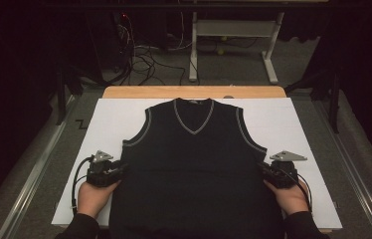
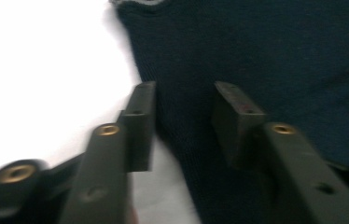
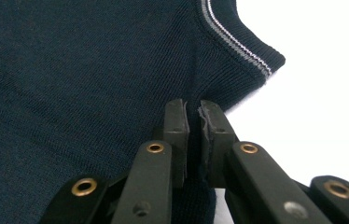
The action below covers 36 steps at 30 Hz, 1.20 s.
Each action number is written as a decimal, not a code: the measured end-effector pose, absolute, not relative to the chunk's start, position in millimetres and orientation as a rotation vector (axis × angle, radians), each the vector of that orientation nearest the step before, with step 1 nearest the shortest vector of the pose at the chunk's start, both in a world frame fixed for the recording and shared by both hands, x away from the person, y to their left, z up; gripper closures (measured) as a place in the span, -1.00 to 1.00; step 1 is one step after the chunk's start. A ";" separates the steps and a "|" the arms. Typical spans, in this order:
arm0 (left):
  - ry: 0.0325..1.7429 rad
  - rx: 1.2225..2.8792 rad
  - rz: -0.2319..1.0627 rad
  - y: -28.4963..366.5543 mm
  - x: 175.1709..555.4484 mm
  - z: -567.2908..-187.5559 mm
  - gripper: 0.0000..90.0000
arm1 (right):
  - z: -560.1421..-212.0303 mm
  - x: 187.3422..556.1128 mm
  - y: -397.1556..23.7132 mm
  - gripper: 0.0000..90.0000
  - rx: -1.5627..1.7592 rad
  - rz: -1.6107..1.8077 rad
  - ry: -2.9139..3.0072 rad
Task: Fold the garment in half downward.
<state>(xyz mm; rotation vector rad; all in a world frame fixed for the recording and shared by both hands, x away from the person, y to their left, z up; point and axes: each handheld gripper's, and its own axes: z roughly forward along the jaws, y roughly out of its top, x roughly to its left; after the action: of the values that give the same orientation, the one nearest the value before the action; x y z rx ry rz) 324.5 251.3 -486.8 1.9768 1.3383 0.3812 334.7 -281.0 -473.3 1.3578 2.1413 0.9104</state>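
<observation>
Jaws of the left gripper [image 2: 184, 107] stand parted astride the vest [image 1: 194, 164] edge; the right gripper [image 3: 192, 121] jaws clench its opposite edge.

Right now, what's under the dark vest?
The knitted vest lies flat on a white board, which rests on a wooden tabletop. The vest hides the board's middle, so anything there can't be seen.

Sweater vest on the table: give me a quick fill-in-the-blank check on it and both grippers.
1. The sweater vest lies flat on a ____ board.
2. Its neckline is ____-shaped.
3. The left gripper has its jaws ____ at the vest's edge.
4. The right gripper is ____ on the vest.

Missing words: white; V; open; shut
</observation>
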 end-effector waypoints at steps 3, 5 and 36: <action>1.308 1.979 0.341 251.4 324.1 -487.0 0.76 | -473.4 334.3 -280.7 0.85 1.358 0.909 2.138; 1.304 1.972 0.340 251.8 323.7 -487.1 0.79 | -473.3 334.2 -280.7 0.86 1.355 0.909 2.138; 1.134 1.980 0.339 270.5 249.0 -461.9 0.81 | -456.0 262.6 -302.5 0.91 1.212 1.042 2.132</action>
<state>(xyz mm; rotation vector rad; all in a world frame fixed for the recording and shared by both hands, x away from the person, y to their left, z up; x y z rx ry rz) 249.0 270.5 -461.9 1.9800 1.1340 0.3395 262.6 -302.5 -456.0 1.2115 2.1325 1.0419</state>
